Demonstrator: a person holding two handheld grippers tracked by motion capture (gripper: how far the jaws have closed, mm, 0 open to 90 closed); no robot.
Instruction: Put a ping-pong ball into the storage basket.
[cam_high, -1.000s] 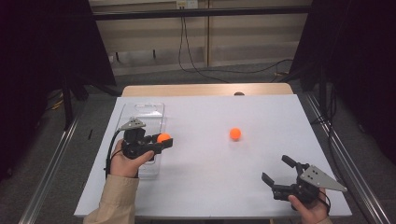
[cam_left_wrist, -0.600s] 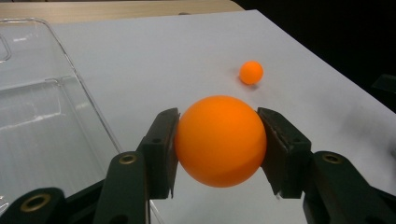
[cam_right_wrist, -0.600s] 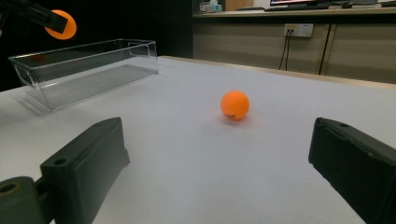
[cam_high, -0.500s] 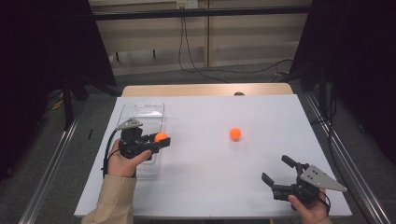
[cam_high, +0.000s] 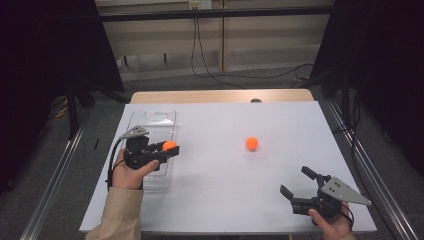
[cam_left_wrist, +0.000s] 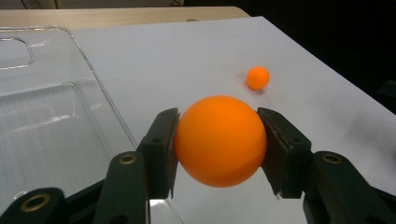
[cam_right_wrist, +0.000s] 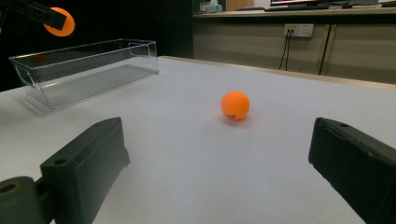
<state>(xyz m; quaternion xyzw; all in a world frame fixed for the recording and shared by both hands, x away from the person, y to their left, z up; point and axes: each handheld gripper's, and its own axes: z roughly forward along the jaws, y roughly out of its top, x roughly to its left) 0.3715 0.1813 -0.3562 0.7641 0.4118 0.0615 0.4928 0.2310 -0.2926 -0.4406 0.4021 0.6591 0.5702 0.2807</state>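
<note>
My left gripper (cam_high: 168, 149) is shut on an orange ball (cam_high: 170, 145), held in the air above the right edge of a clear plastic tray (cam_high: 150, 121). In the left gripper view the ball (cam_left_wrist: 219, 140) sits squeezed between both black pads, with the tray (cam_left_wrist: 46, 116) below to the left. A second orange ball (cam_high: 252, 143) rests on the white table, apart from both grippers. My right gripper (cam_high: 295, 180) stands open near the front right of the table, pointing toward that ball (cam_right_wrist: 235, 105), with nothing between its jaws.
The white tabletop (cam_high: 225, 190) ends in a wooden strip (cam_high: 220, 96) at the back. Dark floor and metal rails (cam_high: 50, 190) flank the table. Seen from the right gripper view, the tray (cam_right_wrist: 84, 65) stands at far left with the held ball (cam_right_wrist: 60, 22) above it.
</note>
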